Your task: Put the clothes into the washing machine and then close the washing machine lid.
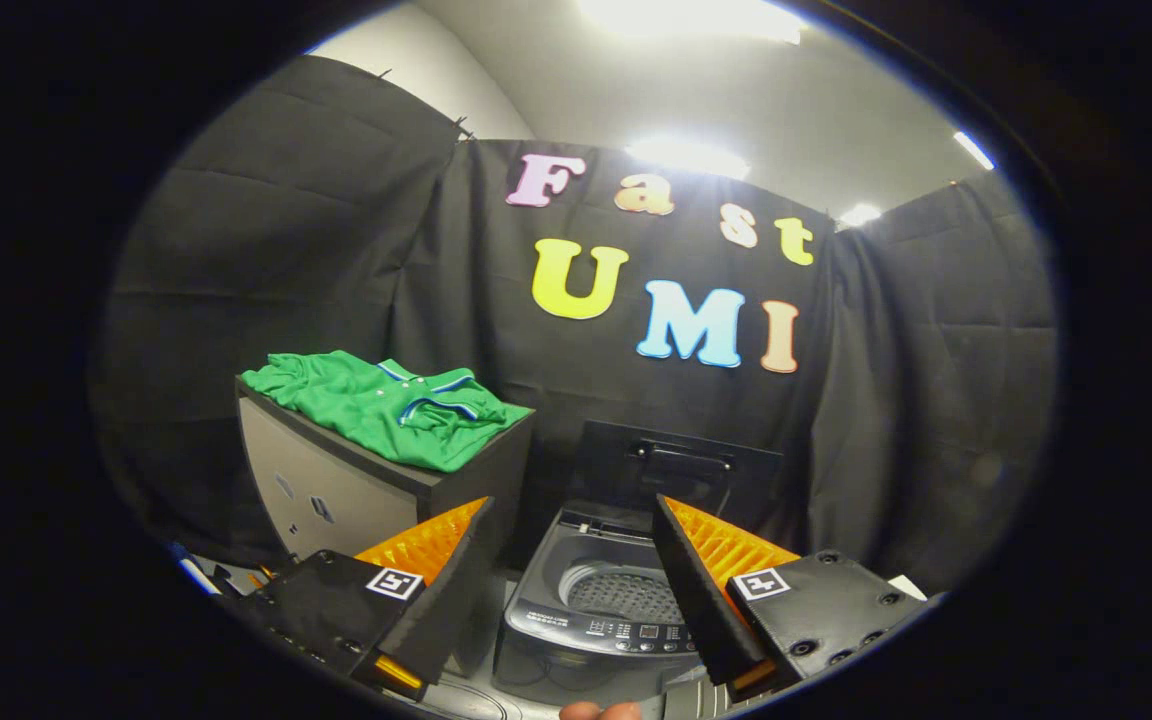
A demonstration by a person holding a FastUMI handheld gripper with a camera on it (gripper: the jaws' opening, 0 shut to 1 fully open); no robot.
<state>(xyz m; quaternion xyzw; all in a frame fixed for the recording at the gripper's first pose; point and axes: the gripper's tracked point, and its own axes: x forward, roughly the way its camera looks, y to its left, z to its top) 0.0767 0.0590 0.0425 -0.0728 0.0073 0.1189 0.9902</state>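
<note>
The claw is wide open and holds nothing. Its two fingers stand far apart, with a big gap between them.

In that gap, just ahead of the fingers, sits a small grey washing machine. Its lid is up and leans back against the dark cloth wall behind it. A handle runs across the lid. The tub is open at the top. Its wall is full of little holes. The part of the tub that shows has no clothes in it. The right finger covers one side of the tub, so that part is hidden. A row of small buttons runs along the front of the machine, but they are too small to make out.

To the left of the machine, beyond the left finger, stands a dark box. A green shirt lies on top of it, folded loosely. The shirt has a collar with white and blue stripes. One edge of the shirt hangs a little over the front of the box. The left finger hides the low part of the box.

A fingertip of a person peeks in below the machine, cut off so most of it is hidden.
</note>
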